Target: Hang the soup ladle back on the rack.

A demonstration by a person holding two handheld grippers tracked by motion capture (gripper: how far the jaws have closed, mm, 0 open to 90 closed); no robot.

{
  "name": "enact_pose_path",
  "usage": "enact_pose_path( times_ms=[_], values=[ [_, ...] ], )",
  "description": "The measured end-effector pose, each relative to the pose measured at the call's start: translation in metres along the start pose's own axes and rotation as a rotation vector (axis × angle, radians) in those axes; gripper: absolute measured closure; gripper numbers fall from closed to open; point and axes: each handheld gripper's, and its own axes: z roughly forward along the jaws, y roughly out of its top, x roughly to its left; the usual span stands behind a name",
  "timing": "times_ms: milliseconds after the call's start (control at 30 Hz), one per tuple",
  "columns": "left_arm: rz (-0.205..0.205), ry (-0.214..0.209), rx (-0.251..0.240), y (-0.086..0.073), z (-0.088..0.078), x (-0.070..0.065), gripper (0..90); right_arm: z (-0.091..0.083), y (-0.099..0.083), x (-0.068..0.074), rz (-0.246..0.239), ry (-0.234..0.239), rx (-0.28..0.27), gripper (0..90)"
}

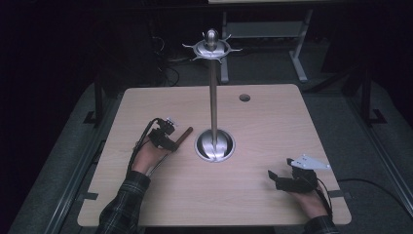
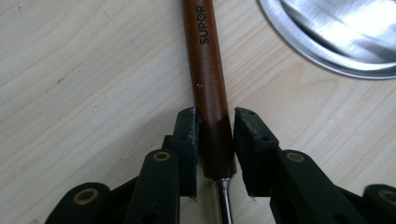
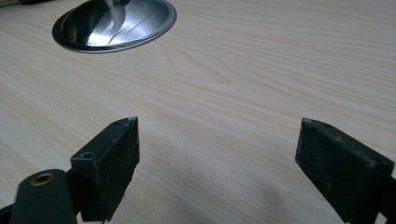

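Pale wooden bench [image 1: 272, 122], utensil pickup barely begun.
Left tool [image 2: 215, 116] straddles the wooden handle [image 2: 208, 79] without clamping; lifting remains. Right tool [image 3: 217, 154] rests open at five o'clock.

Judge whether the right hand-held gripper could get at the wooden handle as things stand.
Probably not easily: the right hand-held gripper lies across the table, the stand's base is between, and the left hand-held gripper already straddles the wooden handle.

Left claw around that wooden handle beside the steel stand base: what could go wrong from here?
1. The left claw straddles the wooden handle at its very end, near the metal shank; lifted there, it may droop or pivot.
2. The stand base lies close, so a swinging handle could strike it.
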Motion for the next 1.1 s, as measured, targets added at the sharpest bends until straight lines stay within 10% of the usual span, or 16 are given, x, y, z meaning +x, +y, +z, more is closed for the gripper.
enact_pose_path(
  times_ms=[1100],
  values=[
    [-0.012, -0.004, -0.019, -0.0043, -0.002, -0.0007, 73.4, 0.0008, 0.0002, -0.0003, -0.003, 0.002, 0.002, 13.4]
  ],
)
